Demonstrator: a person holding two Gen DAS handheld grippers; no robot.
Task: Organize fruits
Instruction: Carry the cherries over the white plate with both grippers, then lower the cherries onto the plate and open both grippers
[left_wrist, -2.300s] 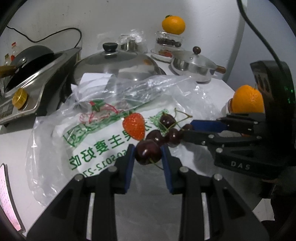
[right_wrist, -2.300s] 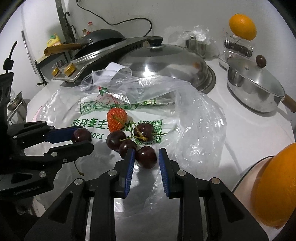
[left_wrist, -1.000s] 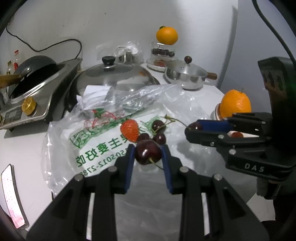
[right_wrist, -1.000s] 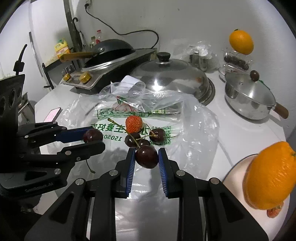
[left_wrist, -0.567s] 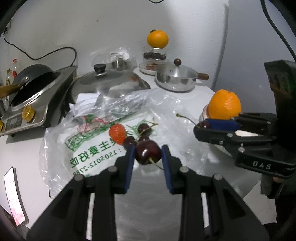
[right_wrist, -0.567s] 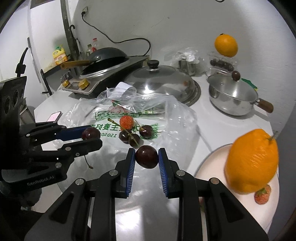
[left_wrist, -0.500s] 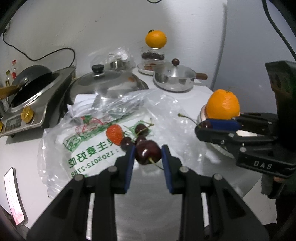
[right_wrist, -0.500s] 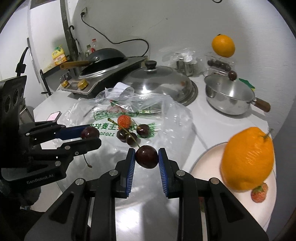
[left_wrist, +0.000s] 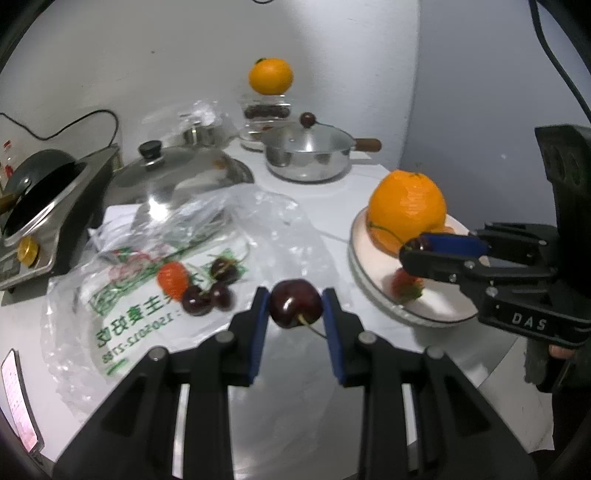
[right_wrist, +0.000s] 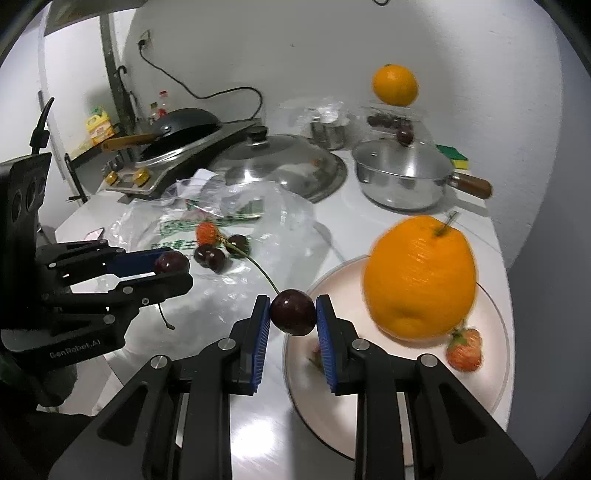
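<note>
Left gripper (left_wrist: 295, 308) pinches one cherry (left_wrist: 295, 302) over the table; right gripper (right_wrist: 291, 314) pinches another cherry (right_wrist: 293, 311) at the plate (right_wrist: 495, 373) rim. Risk: released cherries roll off, or squeezing bruises them.

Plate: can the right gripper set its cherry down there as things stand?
Probably yes. The right gripper, shut on its cherry, hangs at the plate edge; bare plate lies ahead, with the orange off to one side.

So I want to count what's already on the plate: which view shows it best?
The right wrist view: the plate shows nearly whole, with orange and strawberry. In the left wrist view the right claw covers part of it.
</note>
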